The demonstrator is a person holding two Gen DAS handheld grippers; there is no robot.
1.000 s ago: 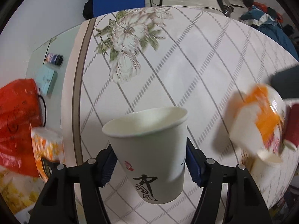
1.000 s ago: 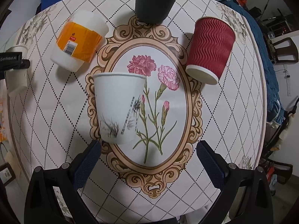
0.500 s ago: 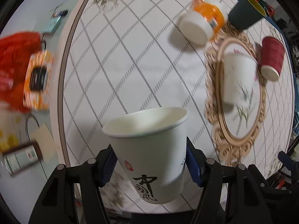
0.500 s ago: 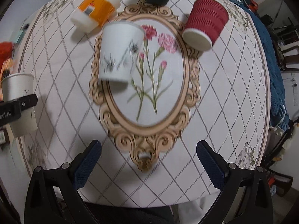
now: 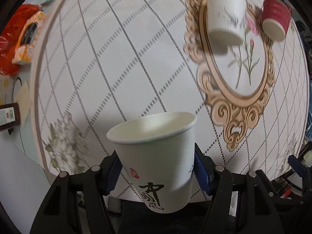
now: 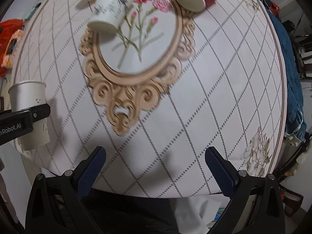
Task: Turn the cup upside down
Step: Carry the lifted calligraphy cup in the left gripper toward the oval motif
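Already clamped in left tongs [image 5: 156, 172]: white paper cup [image 5: 156, 159], mouth up, axis seemingly across the fingers. Right tongs [image 6: 155, 168] splayed, empty.

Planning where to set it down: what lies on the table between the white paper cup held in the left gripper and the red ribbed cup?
Only patterned tablecloth with its ornate oval frame print shows there in the right wrist view.
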